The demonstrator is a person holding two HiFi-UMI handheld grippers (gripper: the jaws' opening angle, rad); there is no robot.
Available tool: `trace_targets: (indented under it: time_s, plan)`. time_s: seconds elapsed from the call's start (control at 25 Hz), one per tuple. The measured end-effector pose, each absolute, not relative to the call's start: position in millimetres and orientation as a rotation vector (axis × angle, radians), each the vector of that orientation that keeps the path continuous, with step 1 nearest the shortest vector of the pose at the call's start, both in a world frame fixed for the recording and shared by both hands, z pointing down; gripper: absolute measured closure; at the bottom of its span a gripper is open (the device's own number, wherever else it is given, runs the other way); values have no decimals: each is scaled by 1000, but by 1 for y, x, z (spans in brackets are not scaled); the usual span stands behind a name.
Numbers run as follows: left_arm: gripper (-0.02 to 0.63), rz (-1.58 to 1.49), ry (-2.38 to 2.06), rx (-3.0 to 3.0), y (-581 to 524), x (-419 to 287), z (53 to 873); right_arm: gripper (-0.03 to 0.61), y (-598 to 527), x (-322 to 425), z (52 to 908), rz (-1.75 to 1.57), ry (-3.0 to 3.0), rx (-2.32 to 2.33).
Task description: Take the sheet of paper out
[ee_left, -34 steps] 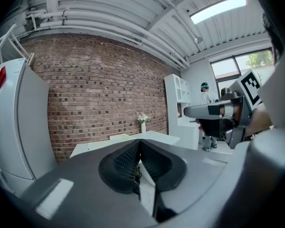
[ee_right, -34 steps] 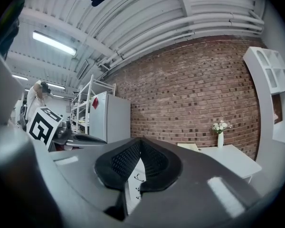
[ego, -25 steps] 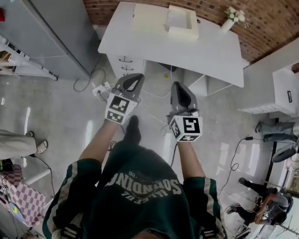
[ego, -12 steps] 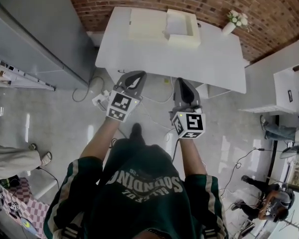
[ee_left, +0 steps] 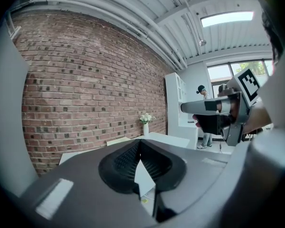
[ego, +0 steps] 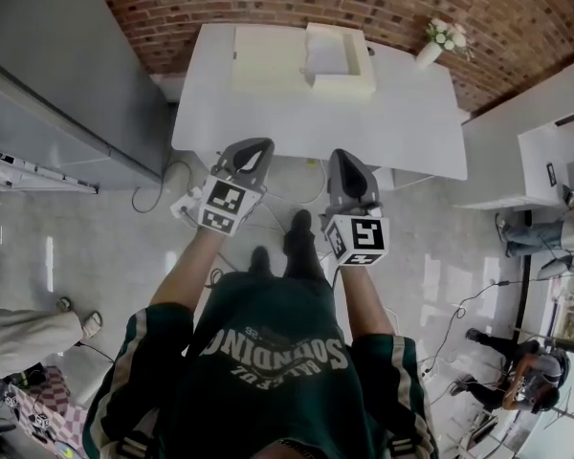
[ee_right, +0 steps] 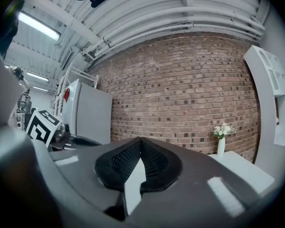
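Observation:
A white table (ego: 402,113) stands against the brick wall ahead. On it sits a cream box-like device (ego: 306,57), flat on its left part and with an open tray on its right. I cannot make out a separate sheet of paper. My left gripper (ego: 253,147) and right gripper (ego: 343,157) are held side by side at the table's near edge, short of the device. Both point at the wall. The left gripper (ee_left: 138,141) has its jaws together with nothing in them. The right gripper (ee_right: 140,140) is likewise shut and empty.
A white vase of flowers (ego: 445,36) stands at the table's far right corner. A grey cabinet (ego: 57,75) is on the left. Cables and a power strip (ego: 187,199) lie on the floor under the table. A white shelf unit (ego: 545,151) and people (ego: 526,376) are at the right.
The person has stepped toward the table. Both grippers have moved forward with them and now reach its near edge. The jaws stayed shut.

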State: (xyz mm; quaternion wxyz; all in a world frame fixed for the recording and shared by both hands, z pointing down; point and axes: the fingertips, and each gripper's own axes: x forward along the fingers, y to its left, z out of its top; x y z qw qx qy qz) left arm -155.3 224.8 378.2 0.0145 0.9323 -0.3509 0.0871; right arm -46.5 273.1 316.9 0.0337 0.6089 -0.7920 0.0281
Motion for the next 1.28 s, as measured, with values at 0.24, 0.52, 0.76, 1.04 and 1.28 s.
trace_targets:
  time_s: [0.24,0.52,0.76,1.04,1.28]
  plan:
    - [603,265,-1085,2909,193,-139,377,578,240,-33,326,97,-2443,1885]
    - [603,281,-1117,2896,131,-122,379,578,173,-13,330,108,-2479,1866]
    - [603,310,-1179,2837,64,-100,385,578,101,13,331,145,-2523,1786]
    - [603,336,-1228,2801,-12,-58,382,578,15,51,324,156,-2586,1697]
    - [603,394,-1284,2795,-62,-22,372,578,-43,84,323,167,-2605,1657]
